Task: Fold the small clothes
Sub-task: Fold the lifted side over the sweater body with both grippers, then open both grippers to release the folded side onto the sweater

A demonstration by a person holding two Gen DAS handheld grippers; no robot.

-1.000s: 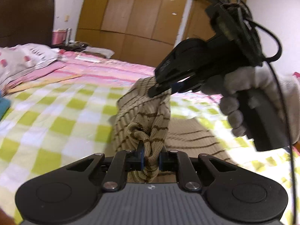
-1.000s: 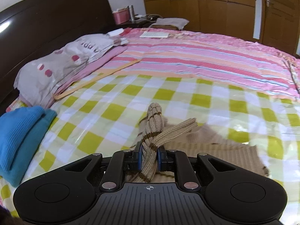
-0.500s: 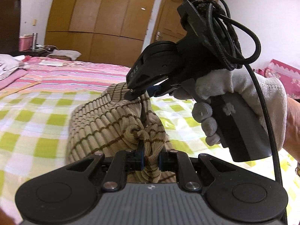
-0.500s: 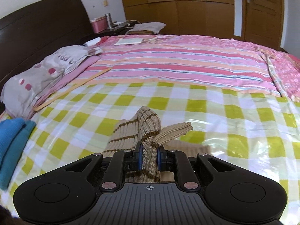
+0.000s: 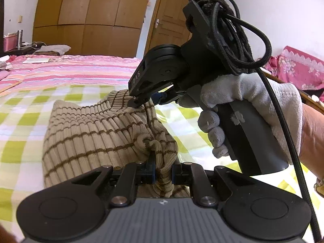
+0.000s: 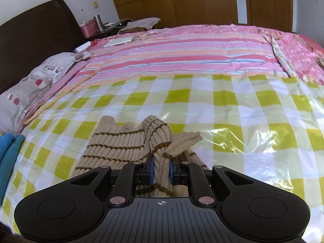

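A beige ribbed knit garment with thin brown stripes hangs lifted above the bed. My left gripper is shut on a bunched edge of it. My right gripper is shut on another bunched edge of the same garment. In the left wrist view the right gripper, held by a gloved hand, pinches the knit just ahead and above. The fabric stretches between the two grippers. The garment's lower part is hidden behind the gripper bodies.
The bed carries a yellow-green checked plastic sheet and a pink striped cover beyond it. A folded blue garment lies at the left edge. A pillow and dark headboard stand left. Wardrobe and door are behind.
Both grippers have lifted the knit garment higher off the bed and swung right. The right gripper now sits closer to the left one. More of the garment hangs spread out between them.
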